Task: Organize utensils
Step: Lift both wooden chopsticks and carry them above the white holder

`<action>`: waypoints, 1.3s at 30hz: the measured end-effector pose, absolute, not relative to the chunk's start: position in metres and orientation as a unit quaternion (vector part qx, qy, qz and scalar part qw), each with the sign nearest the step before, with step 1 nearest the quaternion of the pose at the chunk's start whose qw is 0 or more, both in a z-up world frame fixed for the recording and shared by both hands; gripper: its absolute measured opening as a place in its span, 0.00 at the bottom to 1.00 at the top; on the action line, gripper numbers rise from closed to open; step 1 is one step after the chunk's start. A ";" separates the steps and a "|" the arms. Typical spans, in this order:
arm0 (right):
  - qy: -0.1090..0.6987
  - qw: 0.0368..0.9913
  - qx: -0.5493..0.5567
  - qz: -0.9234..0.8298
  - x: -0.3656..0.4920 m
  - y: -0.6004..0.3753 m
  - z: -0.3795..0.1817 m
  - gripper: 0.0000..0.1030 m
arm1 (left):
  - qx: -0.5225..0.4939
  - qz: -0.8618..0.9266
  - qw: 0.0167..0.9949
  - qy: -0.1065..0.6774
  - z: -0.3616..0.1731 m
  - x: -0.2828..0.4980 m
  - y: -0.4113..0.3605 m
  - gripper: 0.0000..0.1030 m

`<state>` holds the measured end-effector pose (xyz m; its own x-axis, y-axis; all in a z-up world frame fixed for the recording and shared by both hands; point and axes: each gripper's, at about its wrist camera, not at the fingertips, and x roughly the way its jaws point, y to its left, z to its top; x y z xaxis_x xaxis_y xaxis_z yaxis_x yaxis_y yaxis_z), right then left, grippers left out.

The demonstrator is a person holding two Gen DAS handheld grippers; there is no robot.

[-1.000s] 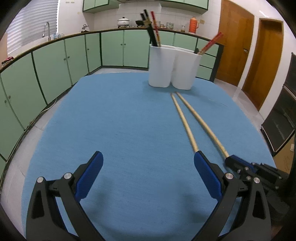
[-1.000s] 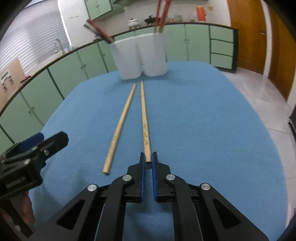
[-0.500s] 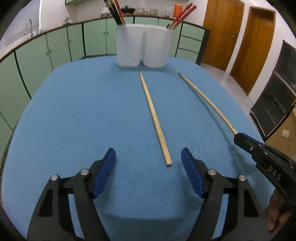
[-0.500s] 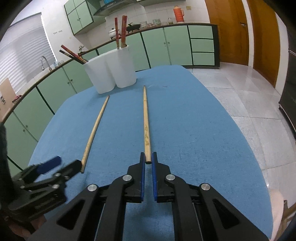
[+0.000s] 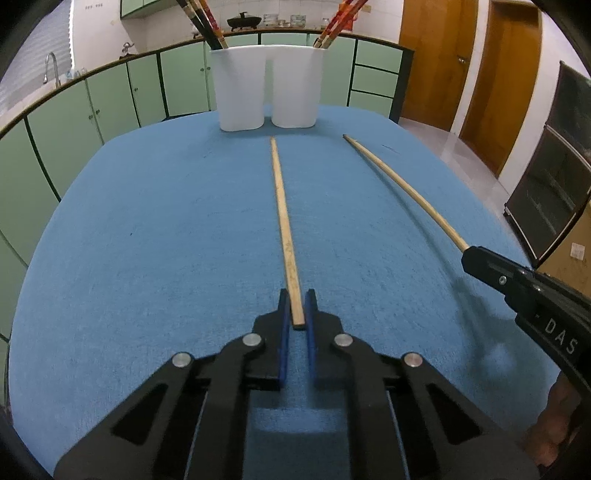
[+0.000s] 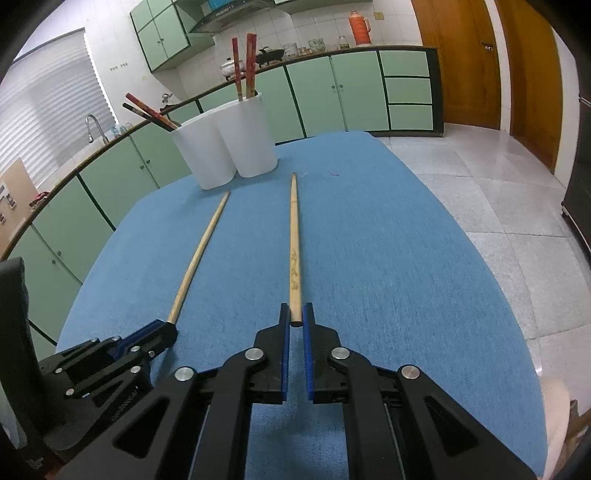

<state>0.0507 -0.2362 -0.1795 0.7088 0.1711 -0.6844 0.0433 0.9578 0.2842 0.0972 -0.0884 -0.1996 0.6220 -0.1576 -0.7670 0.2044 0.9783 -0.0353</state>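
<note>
Two light wooden chopsticks are on the blue table. My left gripper (image 5: 296,306) is shut on the near end of one wooden chopstick (image 5: 282,218), which points at the white two-cup holder (image 5: 267,92). My right gripper (image 6: 295,317) is shut on the near end of the other wooden chopstick (image 6: 294,240), its far end raised off the cloth. In the left wrist view the right gripper (image 5: 476,258) and its chopstick (image 5: 402,184) show at the right. In the right wrist view the left gripper (image 6: 162,332) and its chopstick (image 6: 199,254) show at the left.
The white holder (image 6: 225,144) stands at the table's far end with dark chopsticks (image 5: 201,18) in its left cup and red ones (image 5: 336,18) in its right cup. Green cabinets (image 5: 110,103) ring the table (image 5: 147,240). Tiled floor (image 6: 498,184) lies to the right.
My left gripper moved right to the left chopstick and closed on its near end. My right gripper kept its grip and lifted its chopstick away to the right.
</note>
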 end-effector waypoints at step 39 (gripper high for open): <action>0.212 0.966 0.069 0.134 0.084 -0.240 0.015 0.06 | -0.005 -0.133 0.970 0.203 0.009 0.109 -0.061 0.06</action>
